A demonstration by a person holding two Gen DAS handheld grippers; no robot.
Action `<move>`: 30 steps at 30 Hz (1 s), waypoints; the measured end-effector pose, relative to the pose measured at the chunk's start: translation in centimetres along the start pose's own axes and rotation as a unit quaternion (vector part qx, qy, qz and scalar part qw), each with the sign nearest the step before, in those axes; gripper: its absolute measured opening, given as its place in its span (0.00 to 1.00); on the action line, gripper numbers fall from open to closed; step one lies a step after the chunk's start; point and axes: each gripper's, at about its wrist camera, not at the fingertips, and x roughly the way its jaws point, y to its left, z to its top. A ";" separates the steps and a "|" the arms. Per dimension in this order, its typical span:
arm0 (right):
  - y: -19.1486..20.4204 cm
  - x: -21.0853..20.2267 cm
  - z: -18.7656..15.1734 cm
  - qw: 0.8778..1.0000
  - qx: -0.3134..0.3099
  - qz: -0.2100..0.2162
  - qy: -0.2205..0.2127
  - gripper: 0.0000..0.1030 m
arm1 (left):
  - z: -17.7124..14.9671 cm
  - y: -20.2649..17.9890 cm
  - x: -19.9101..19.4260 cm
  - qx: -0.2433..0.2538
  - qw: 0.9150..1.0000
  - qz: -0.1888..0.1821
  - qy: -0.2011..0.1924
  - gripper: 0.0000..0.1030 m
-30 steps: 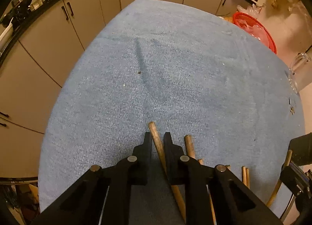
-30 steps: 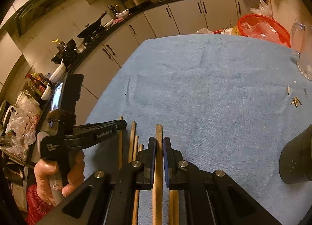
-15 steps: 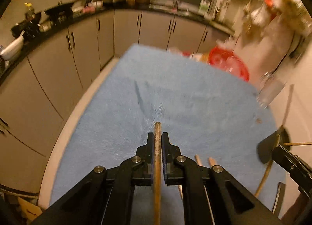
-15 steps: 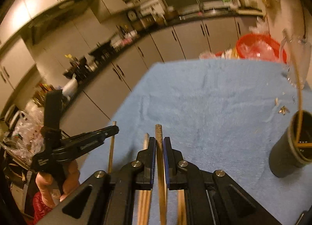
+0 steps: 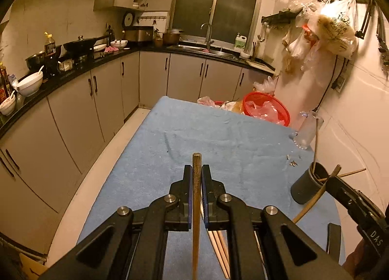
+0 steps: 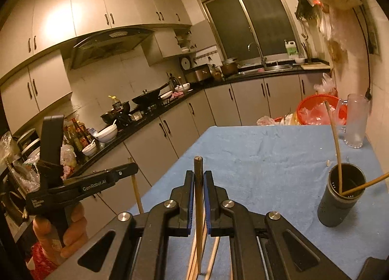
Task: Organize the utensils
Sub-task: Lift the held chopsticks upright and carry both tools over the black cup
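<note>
- Two wooden chopsticks are held aloft above a blue-covered worktop, one in each pair of tongs.
- Left tongs are clamped on a brown chopstick; right tongs are clamped on a darker chopstick.
- More loose chopsticks lie on the cloth beneath the tongs.
- At the worktop's right side, a dark cylindrical holder stands upright with two chopsticks leaning inside.
- Beyond it are a clear glass jug and a red basket.
- A person's hand grips the left tool's handle.
</note>
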 end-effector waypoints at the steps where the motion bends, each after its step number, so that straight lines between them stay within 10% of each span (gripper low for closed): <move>1: 0.1 -0.2 -0.1 1.000 0.003 0.000 -0.002 0.08 | 0.0 -0.1 -0.6 0.003 1.000 -0.001 -0.004 0.07; 30: -0.7 -3.6 -0.3 0.999 0.014 -0.011 -0.030 0.08 | 0.3 0.0 -4.0 0.005 1.000 -0.018 -0.019 0.07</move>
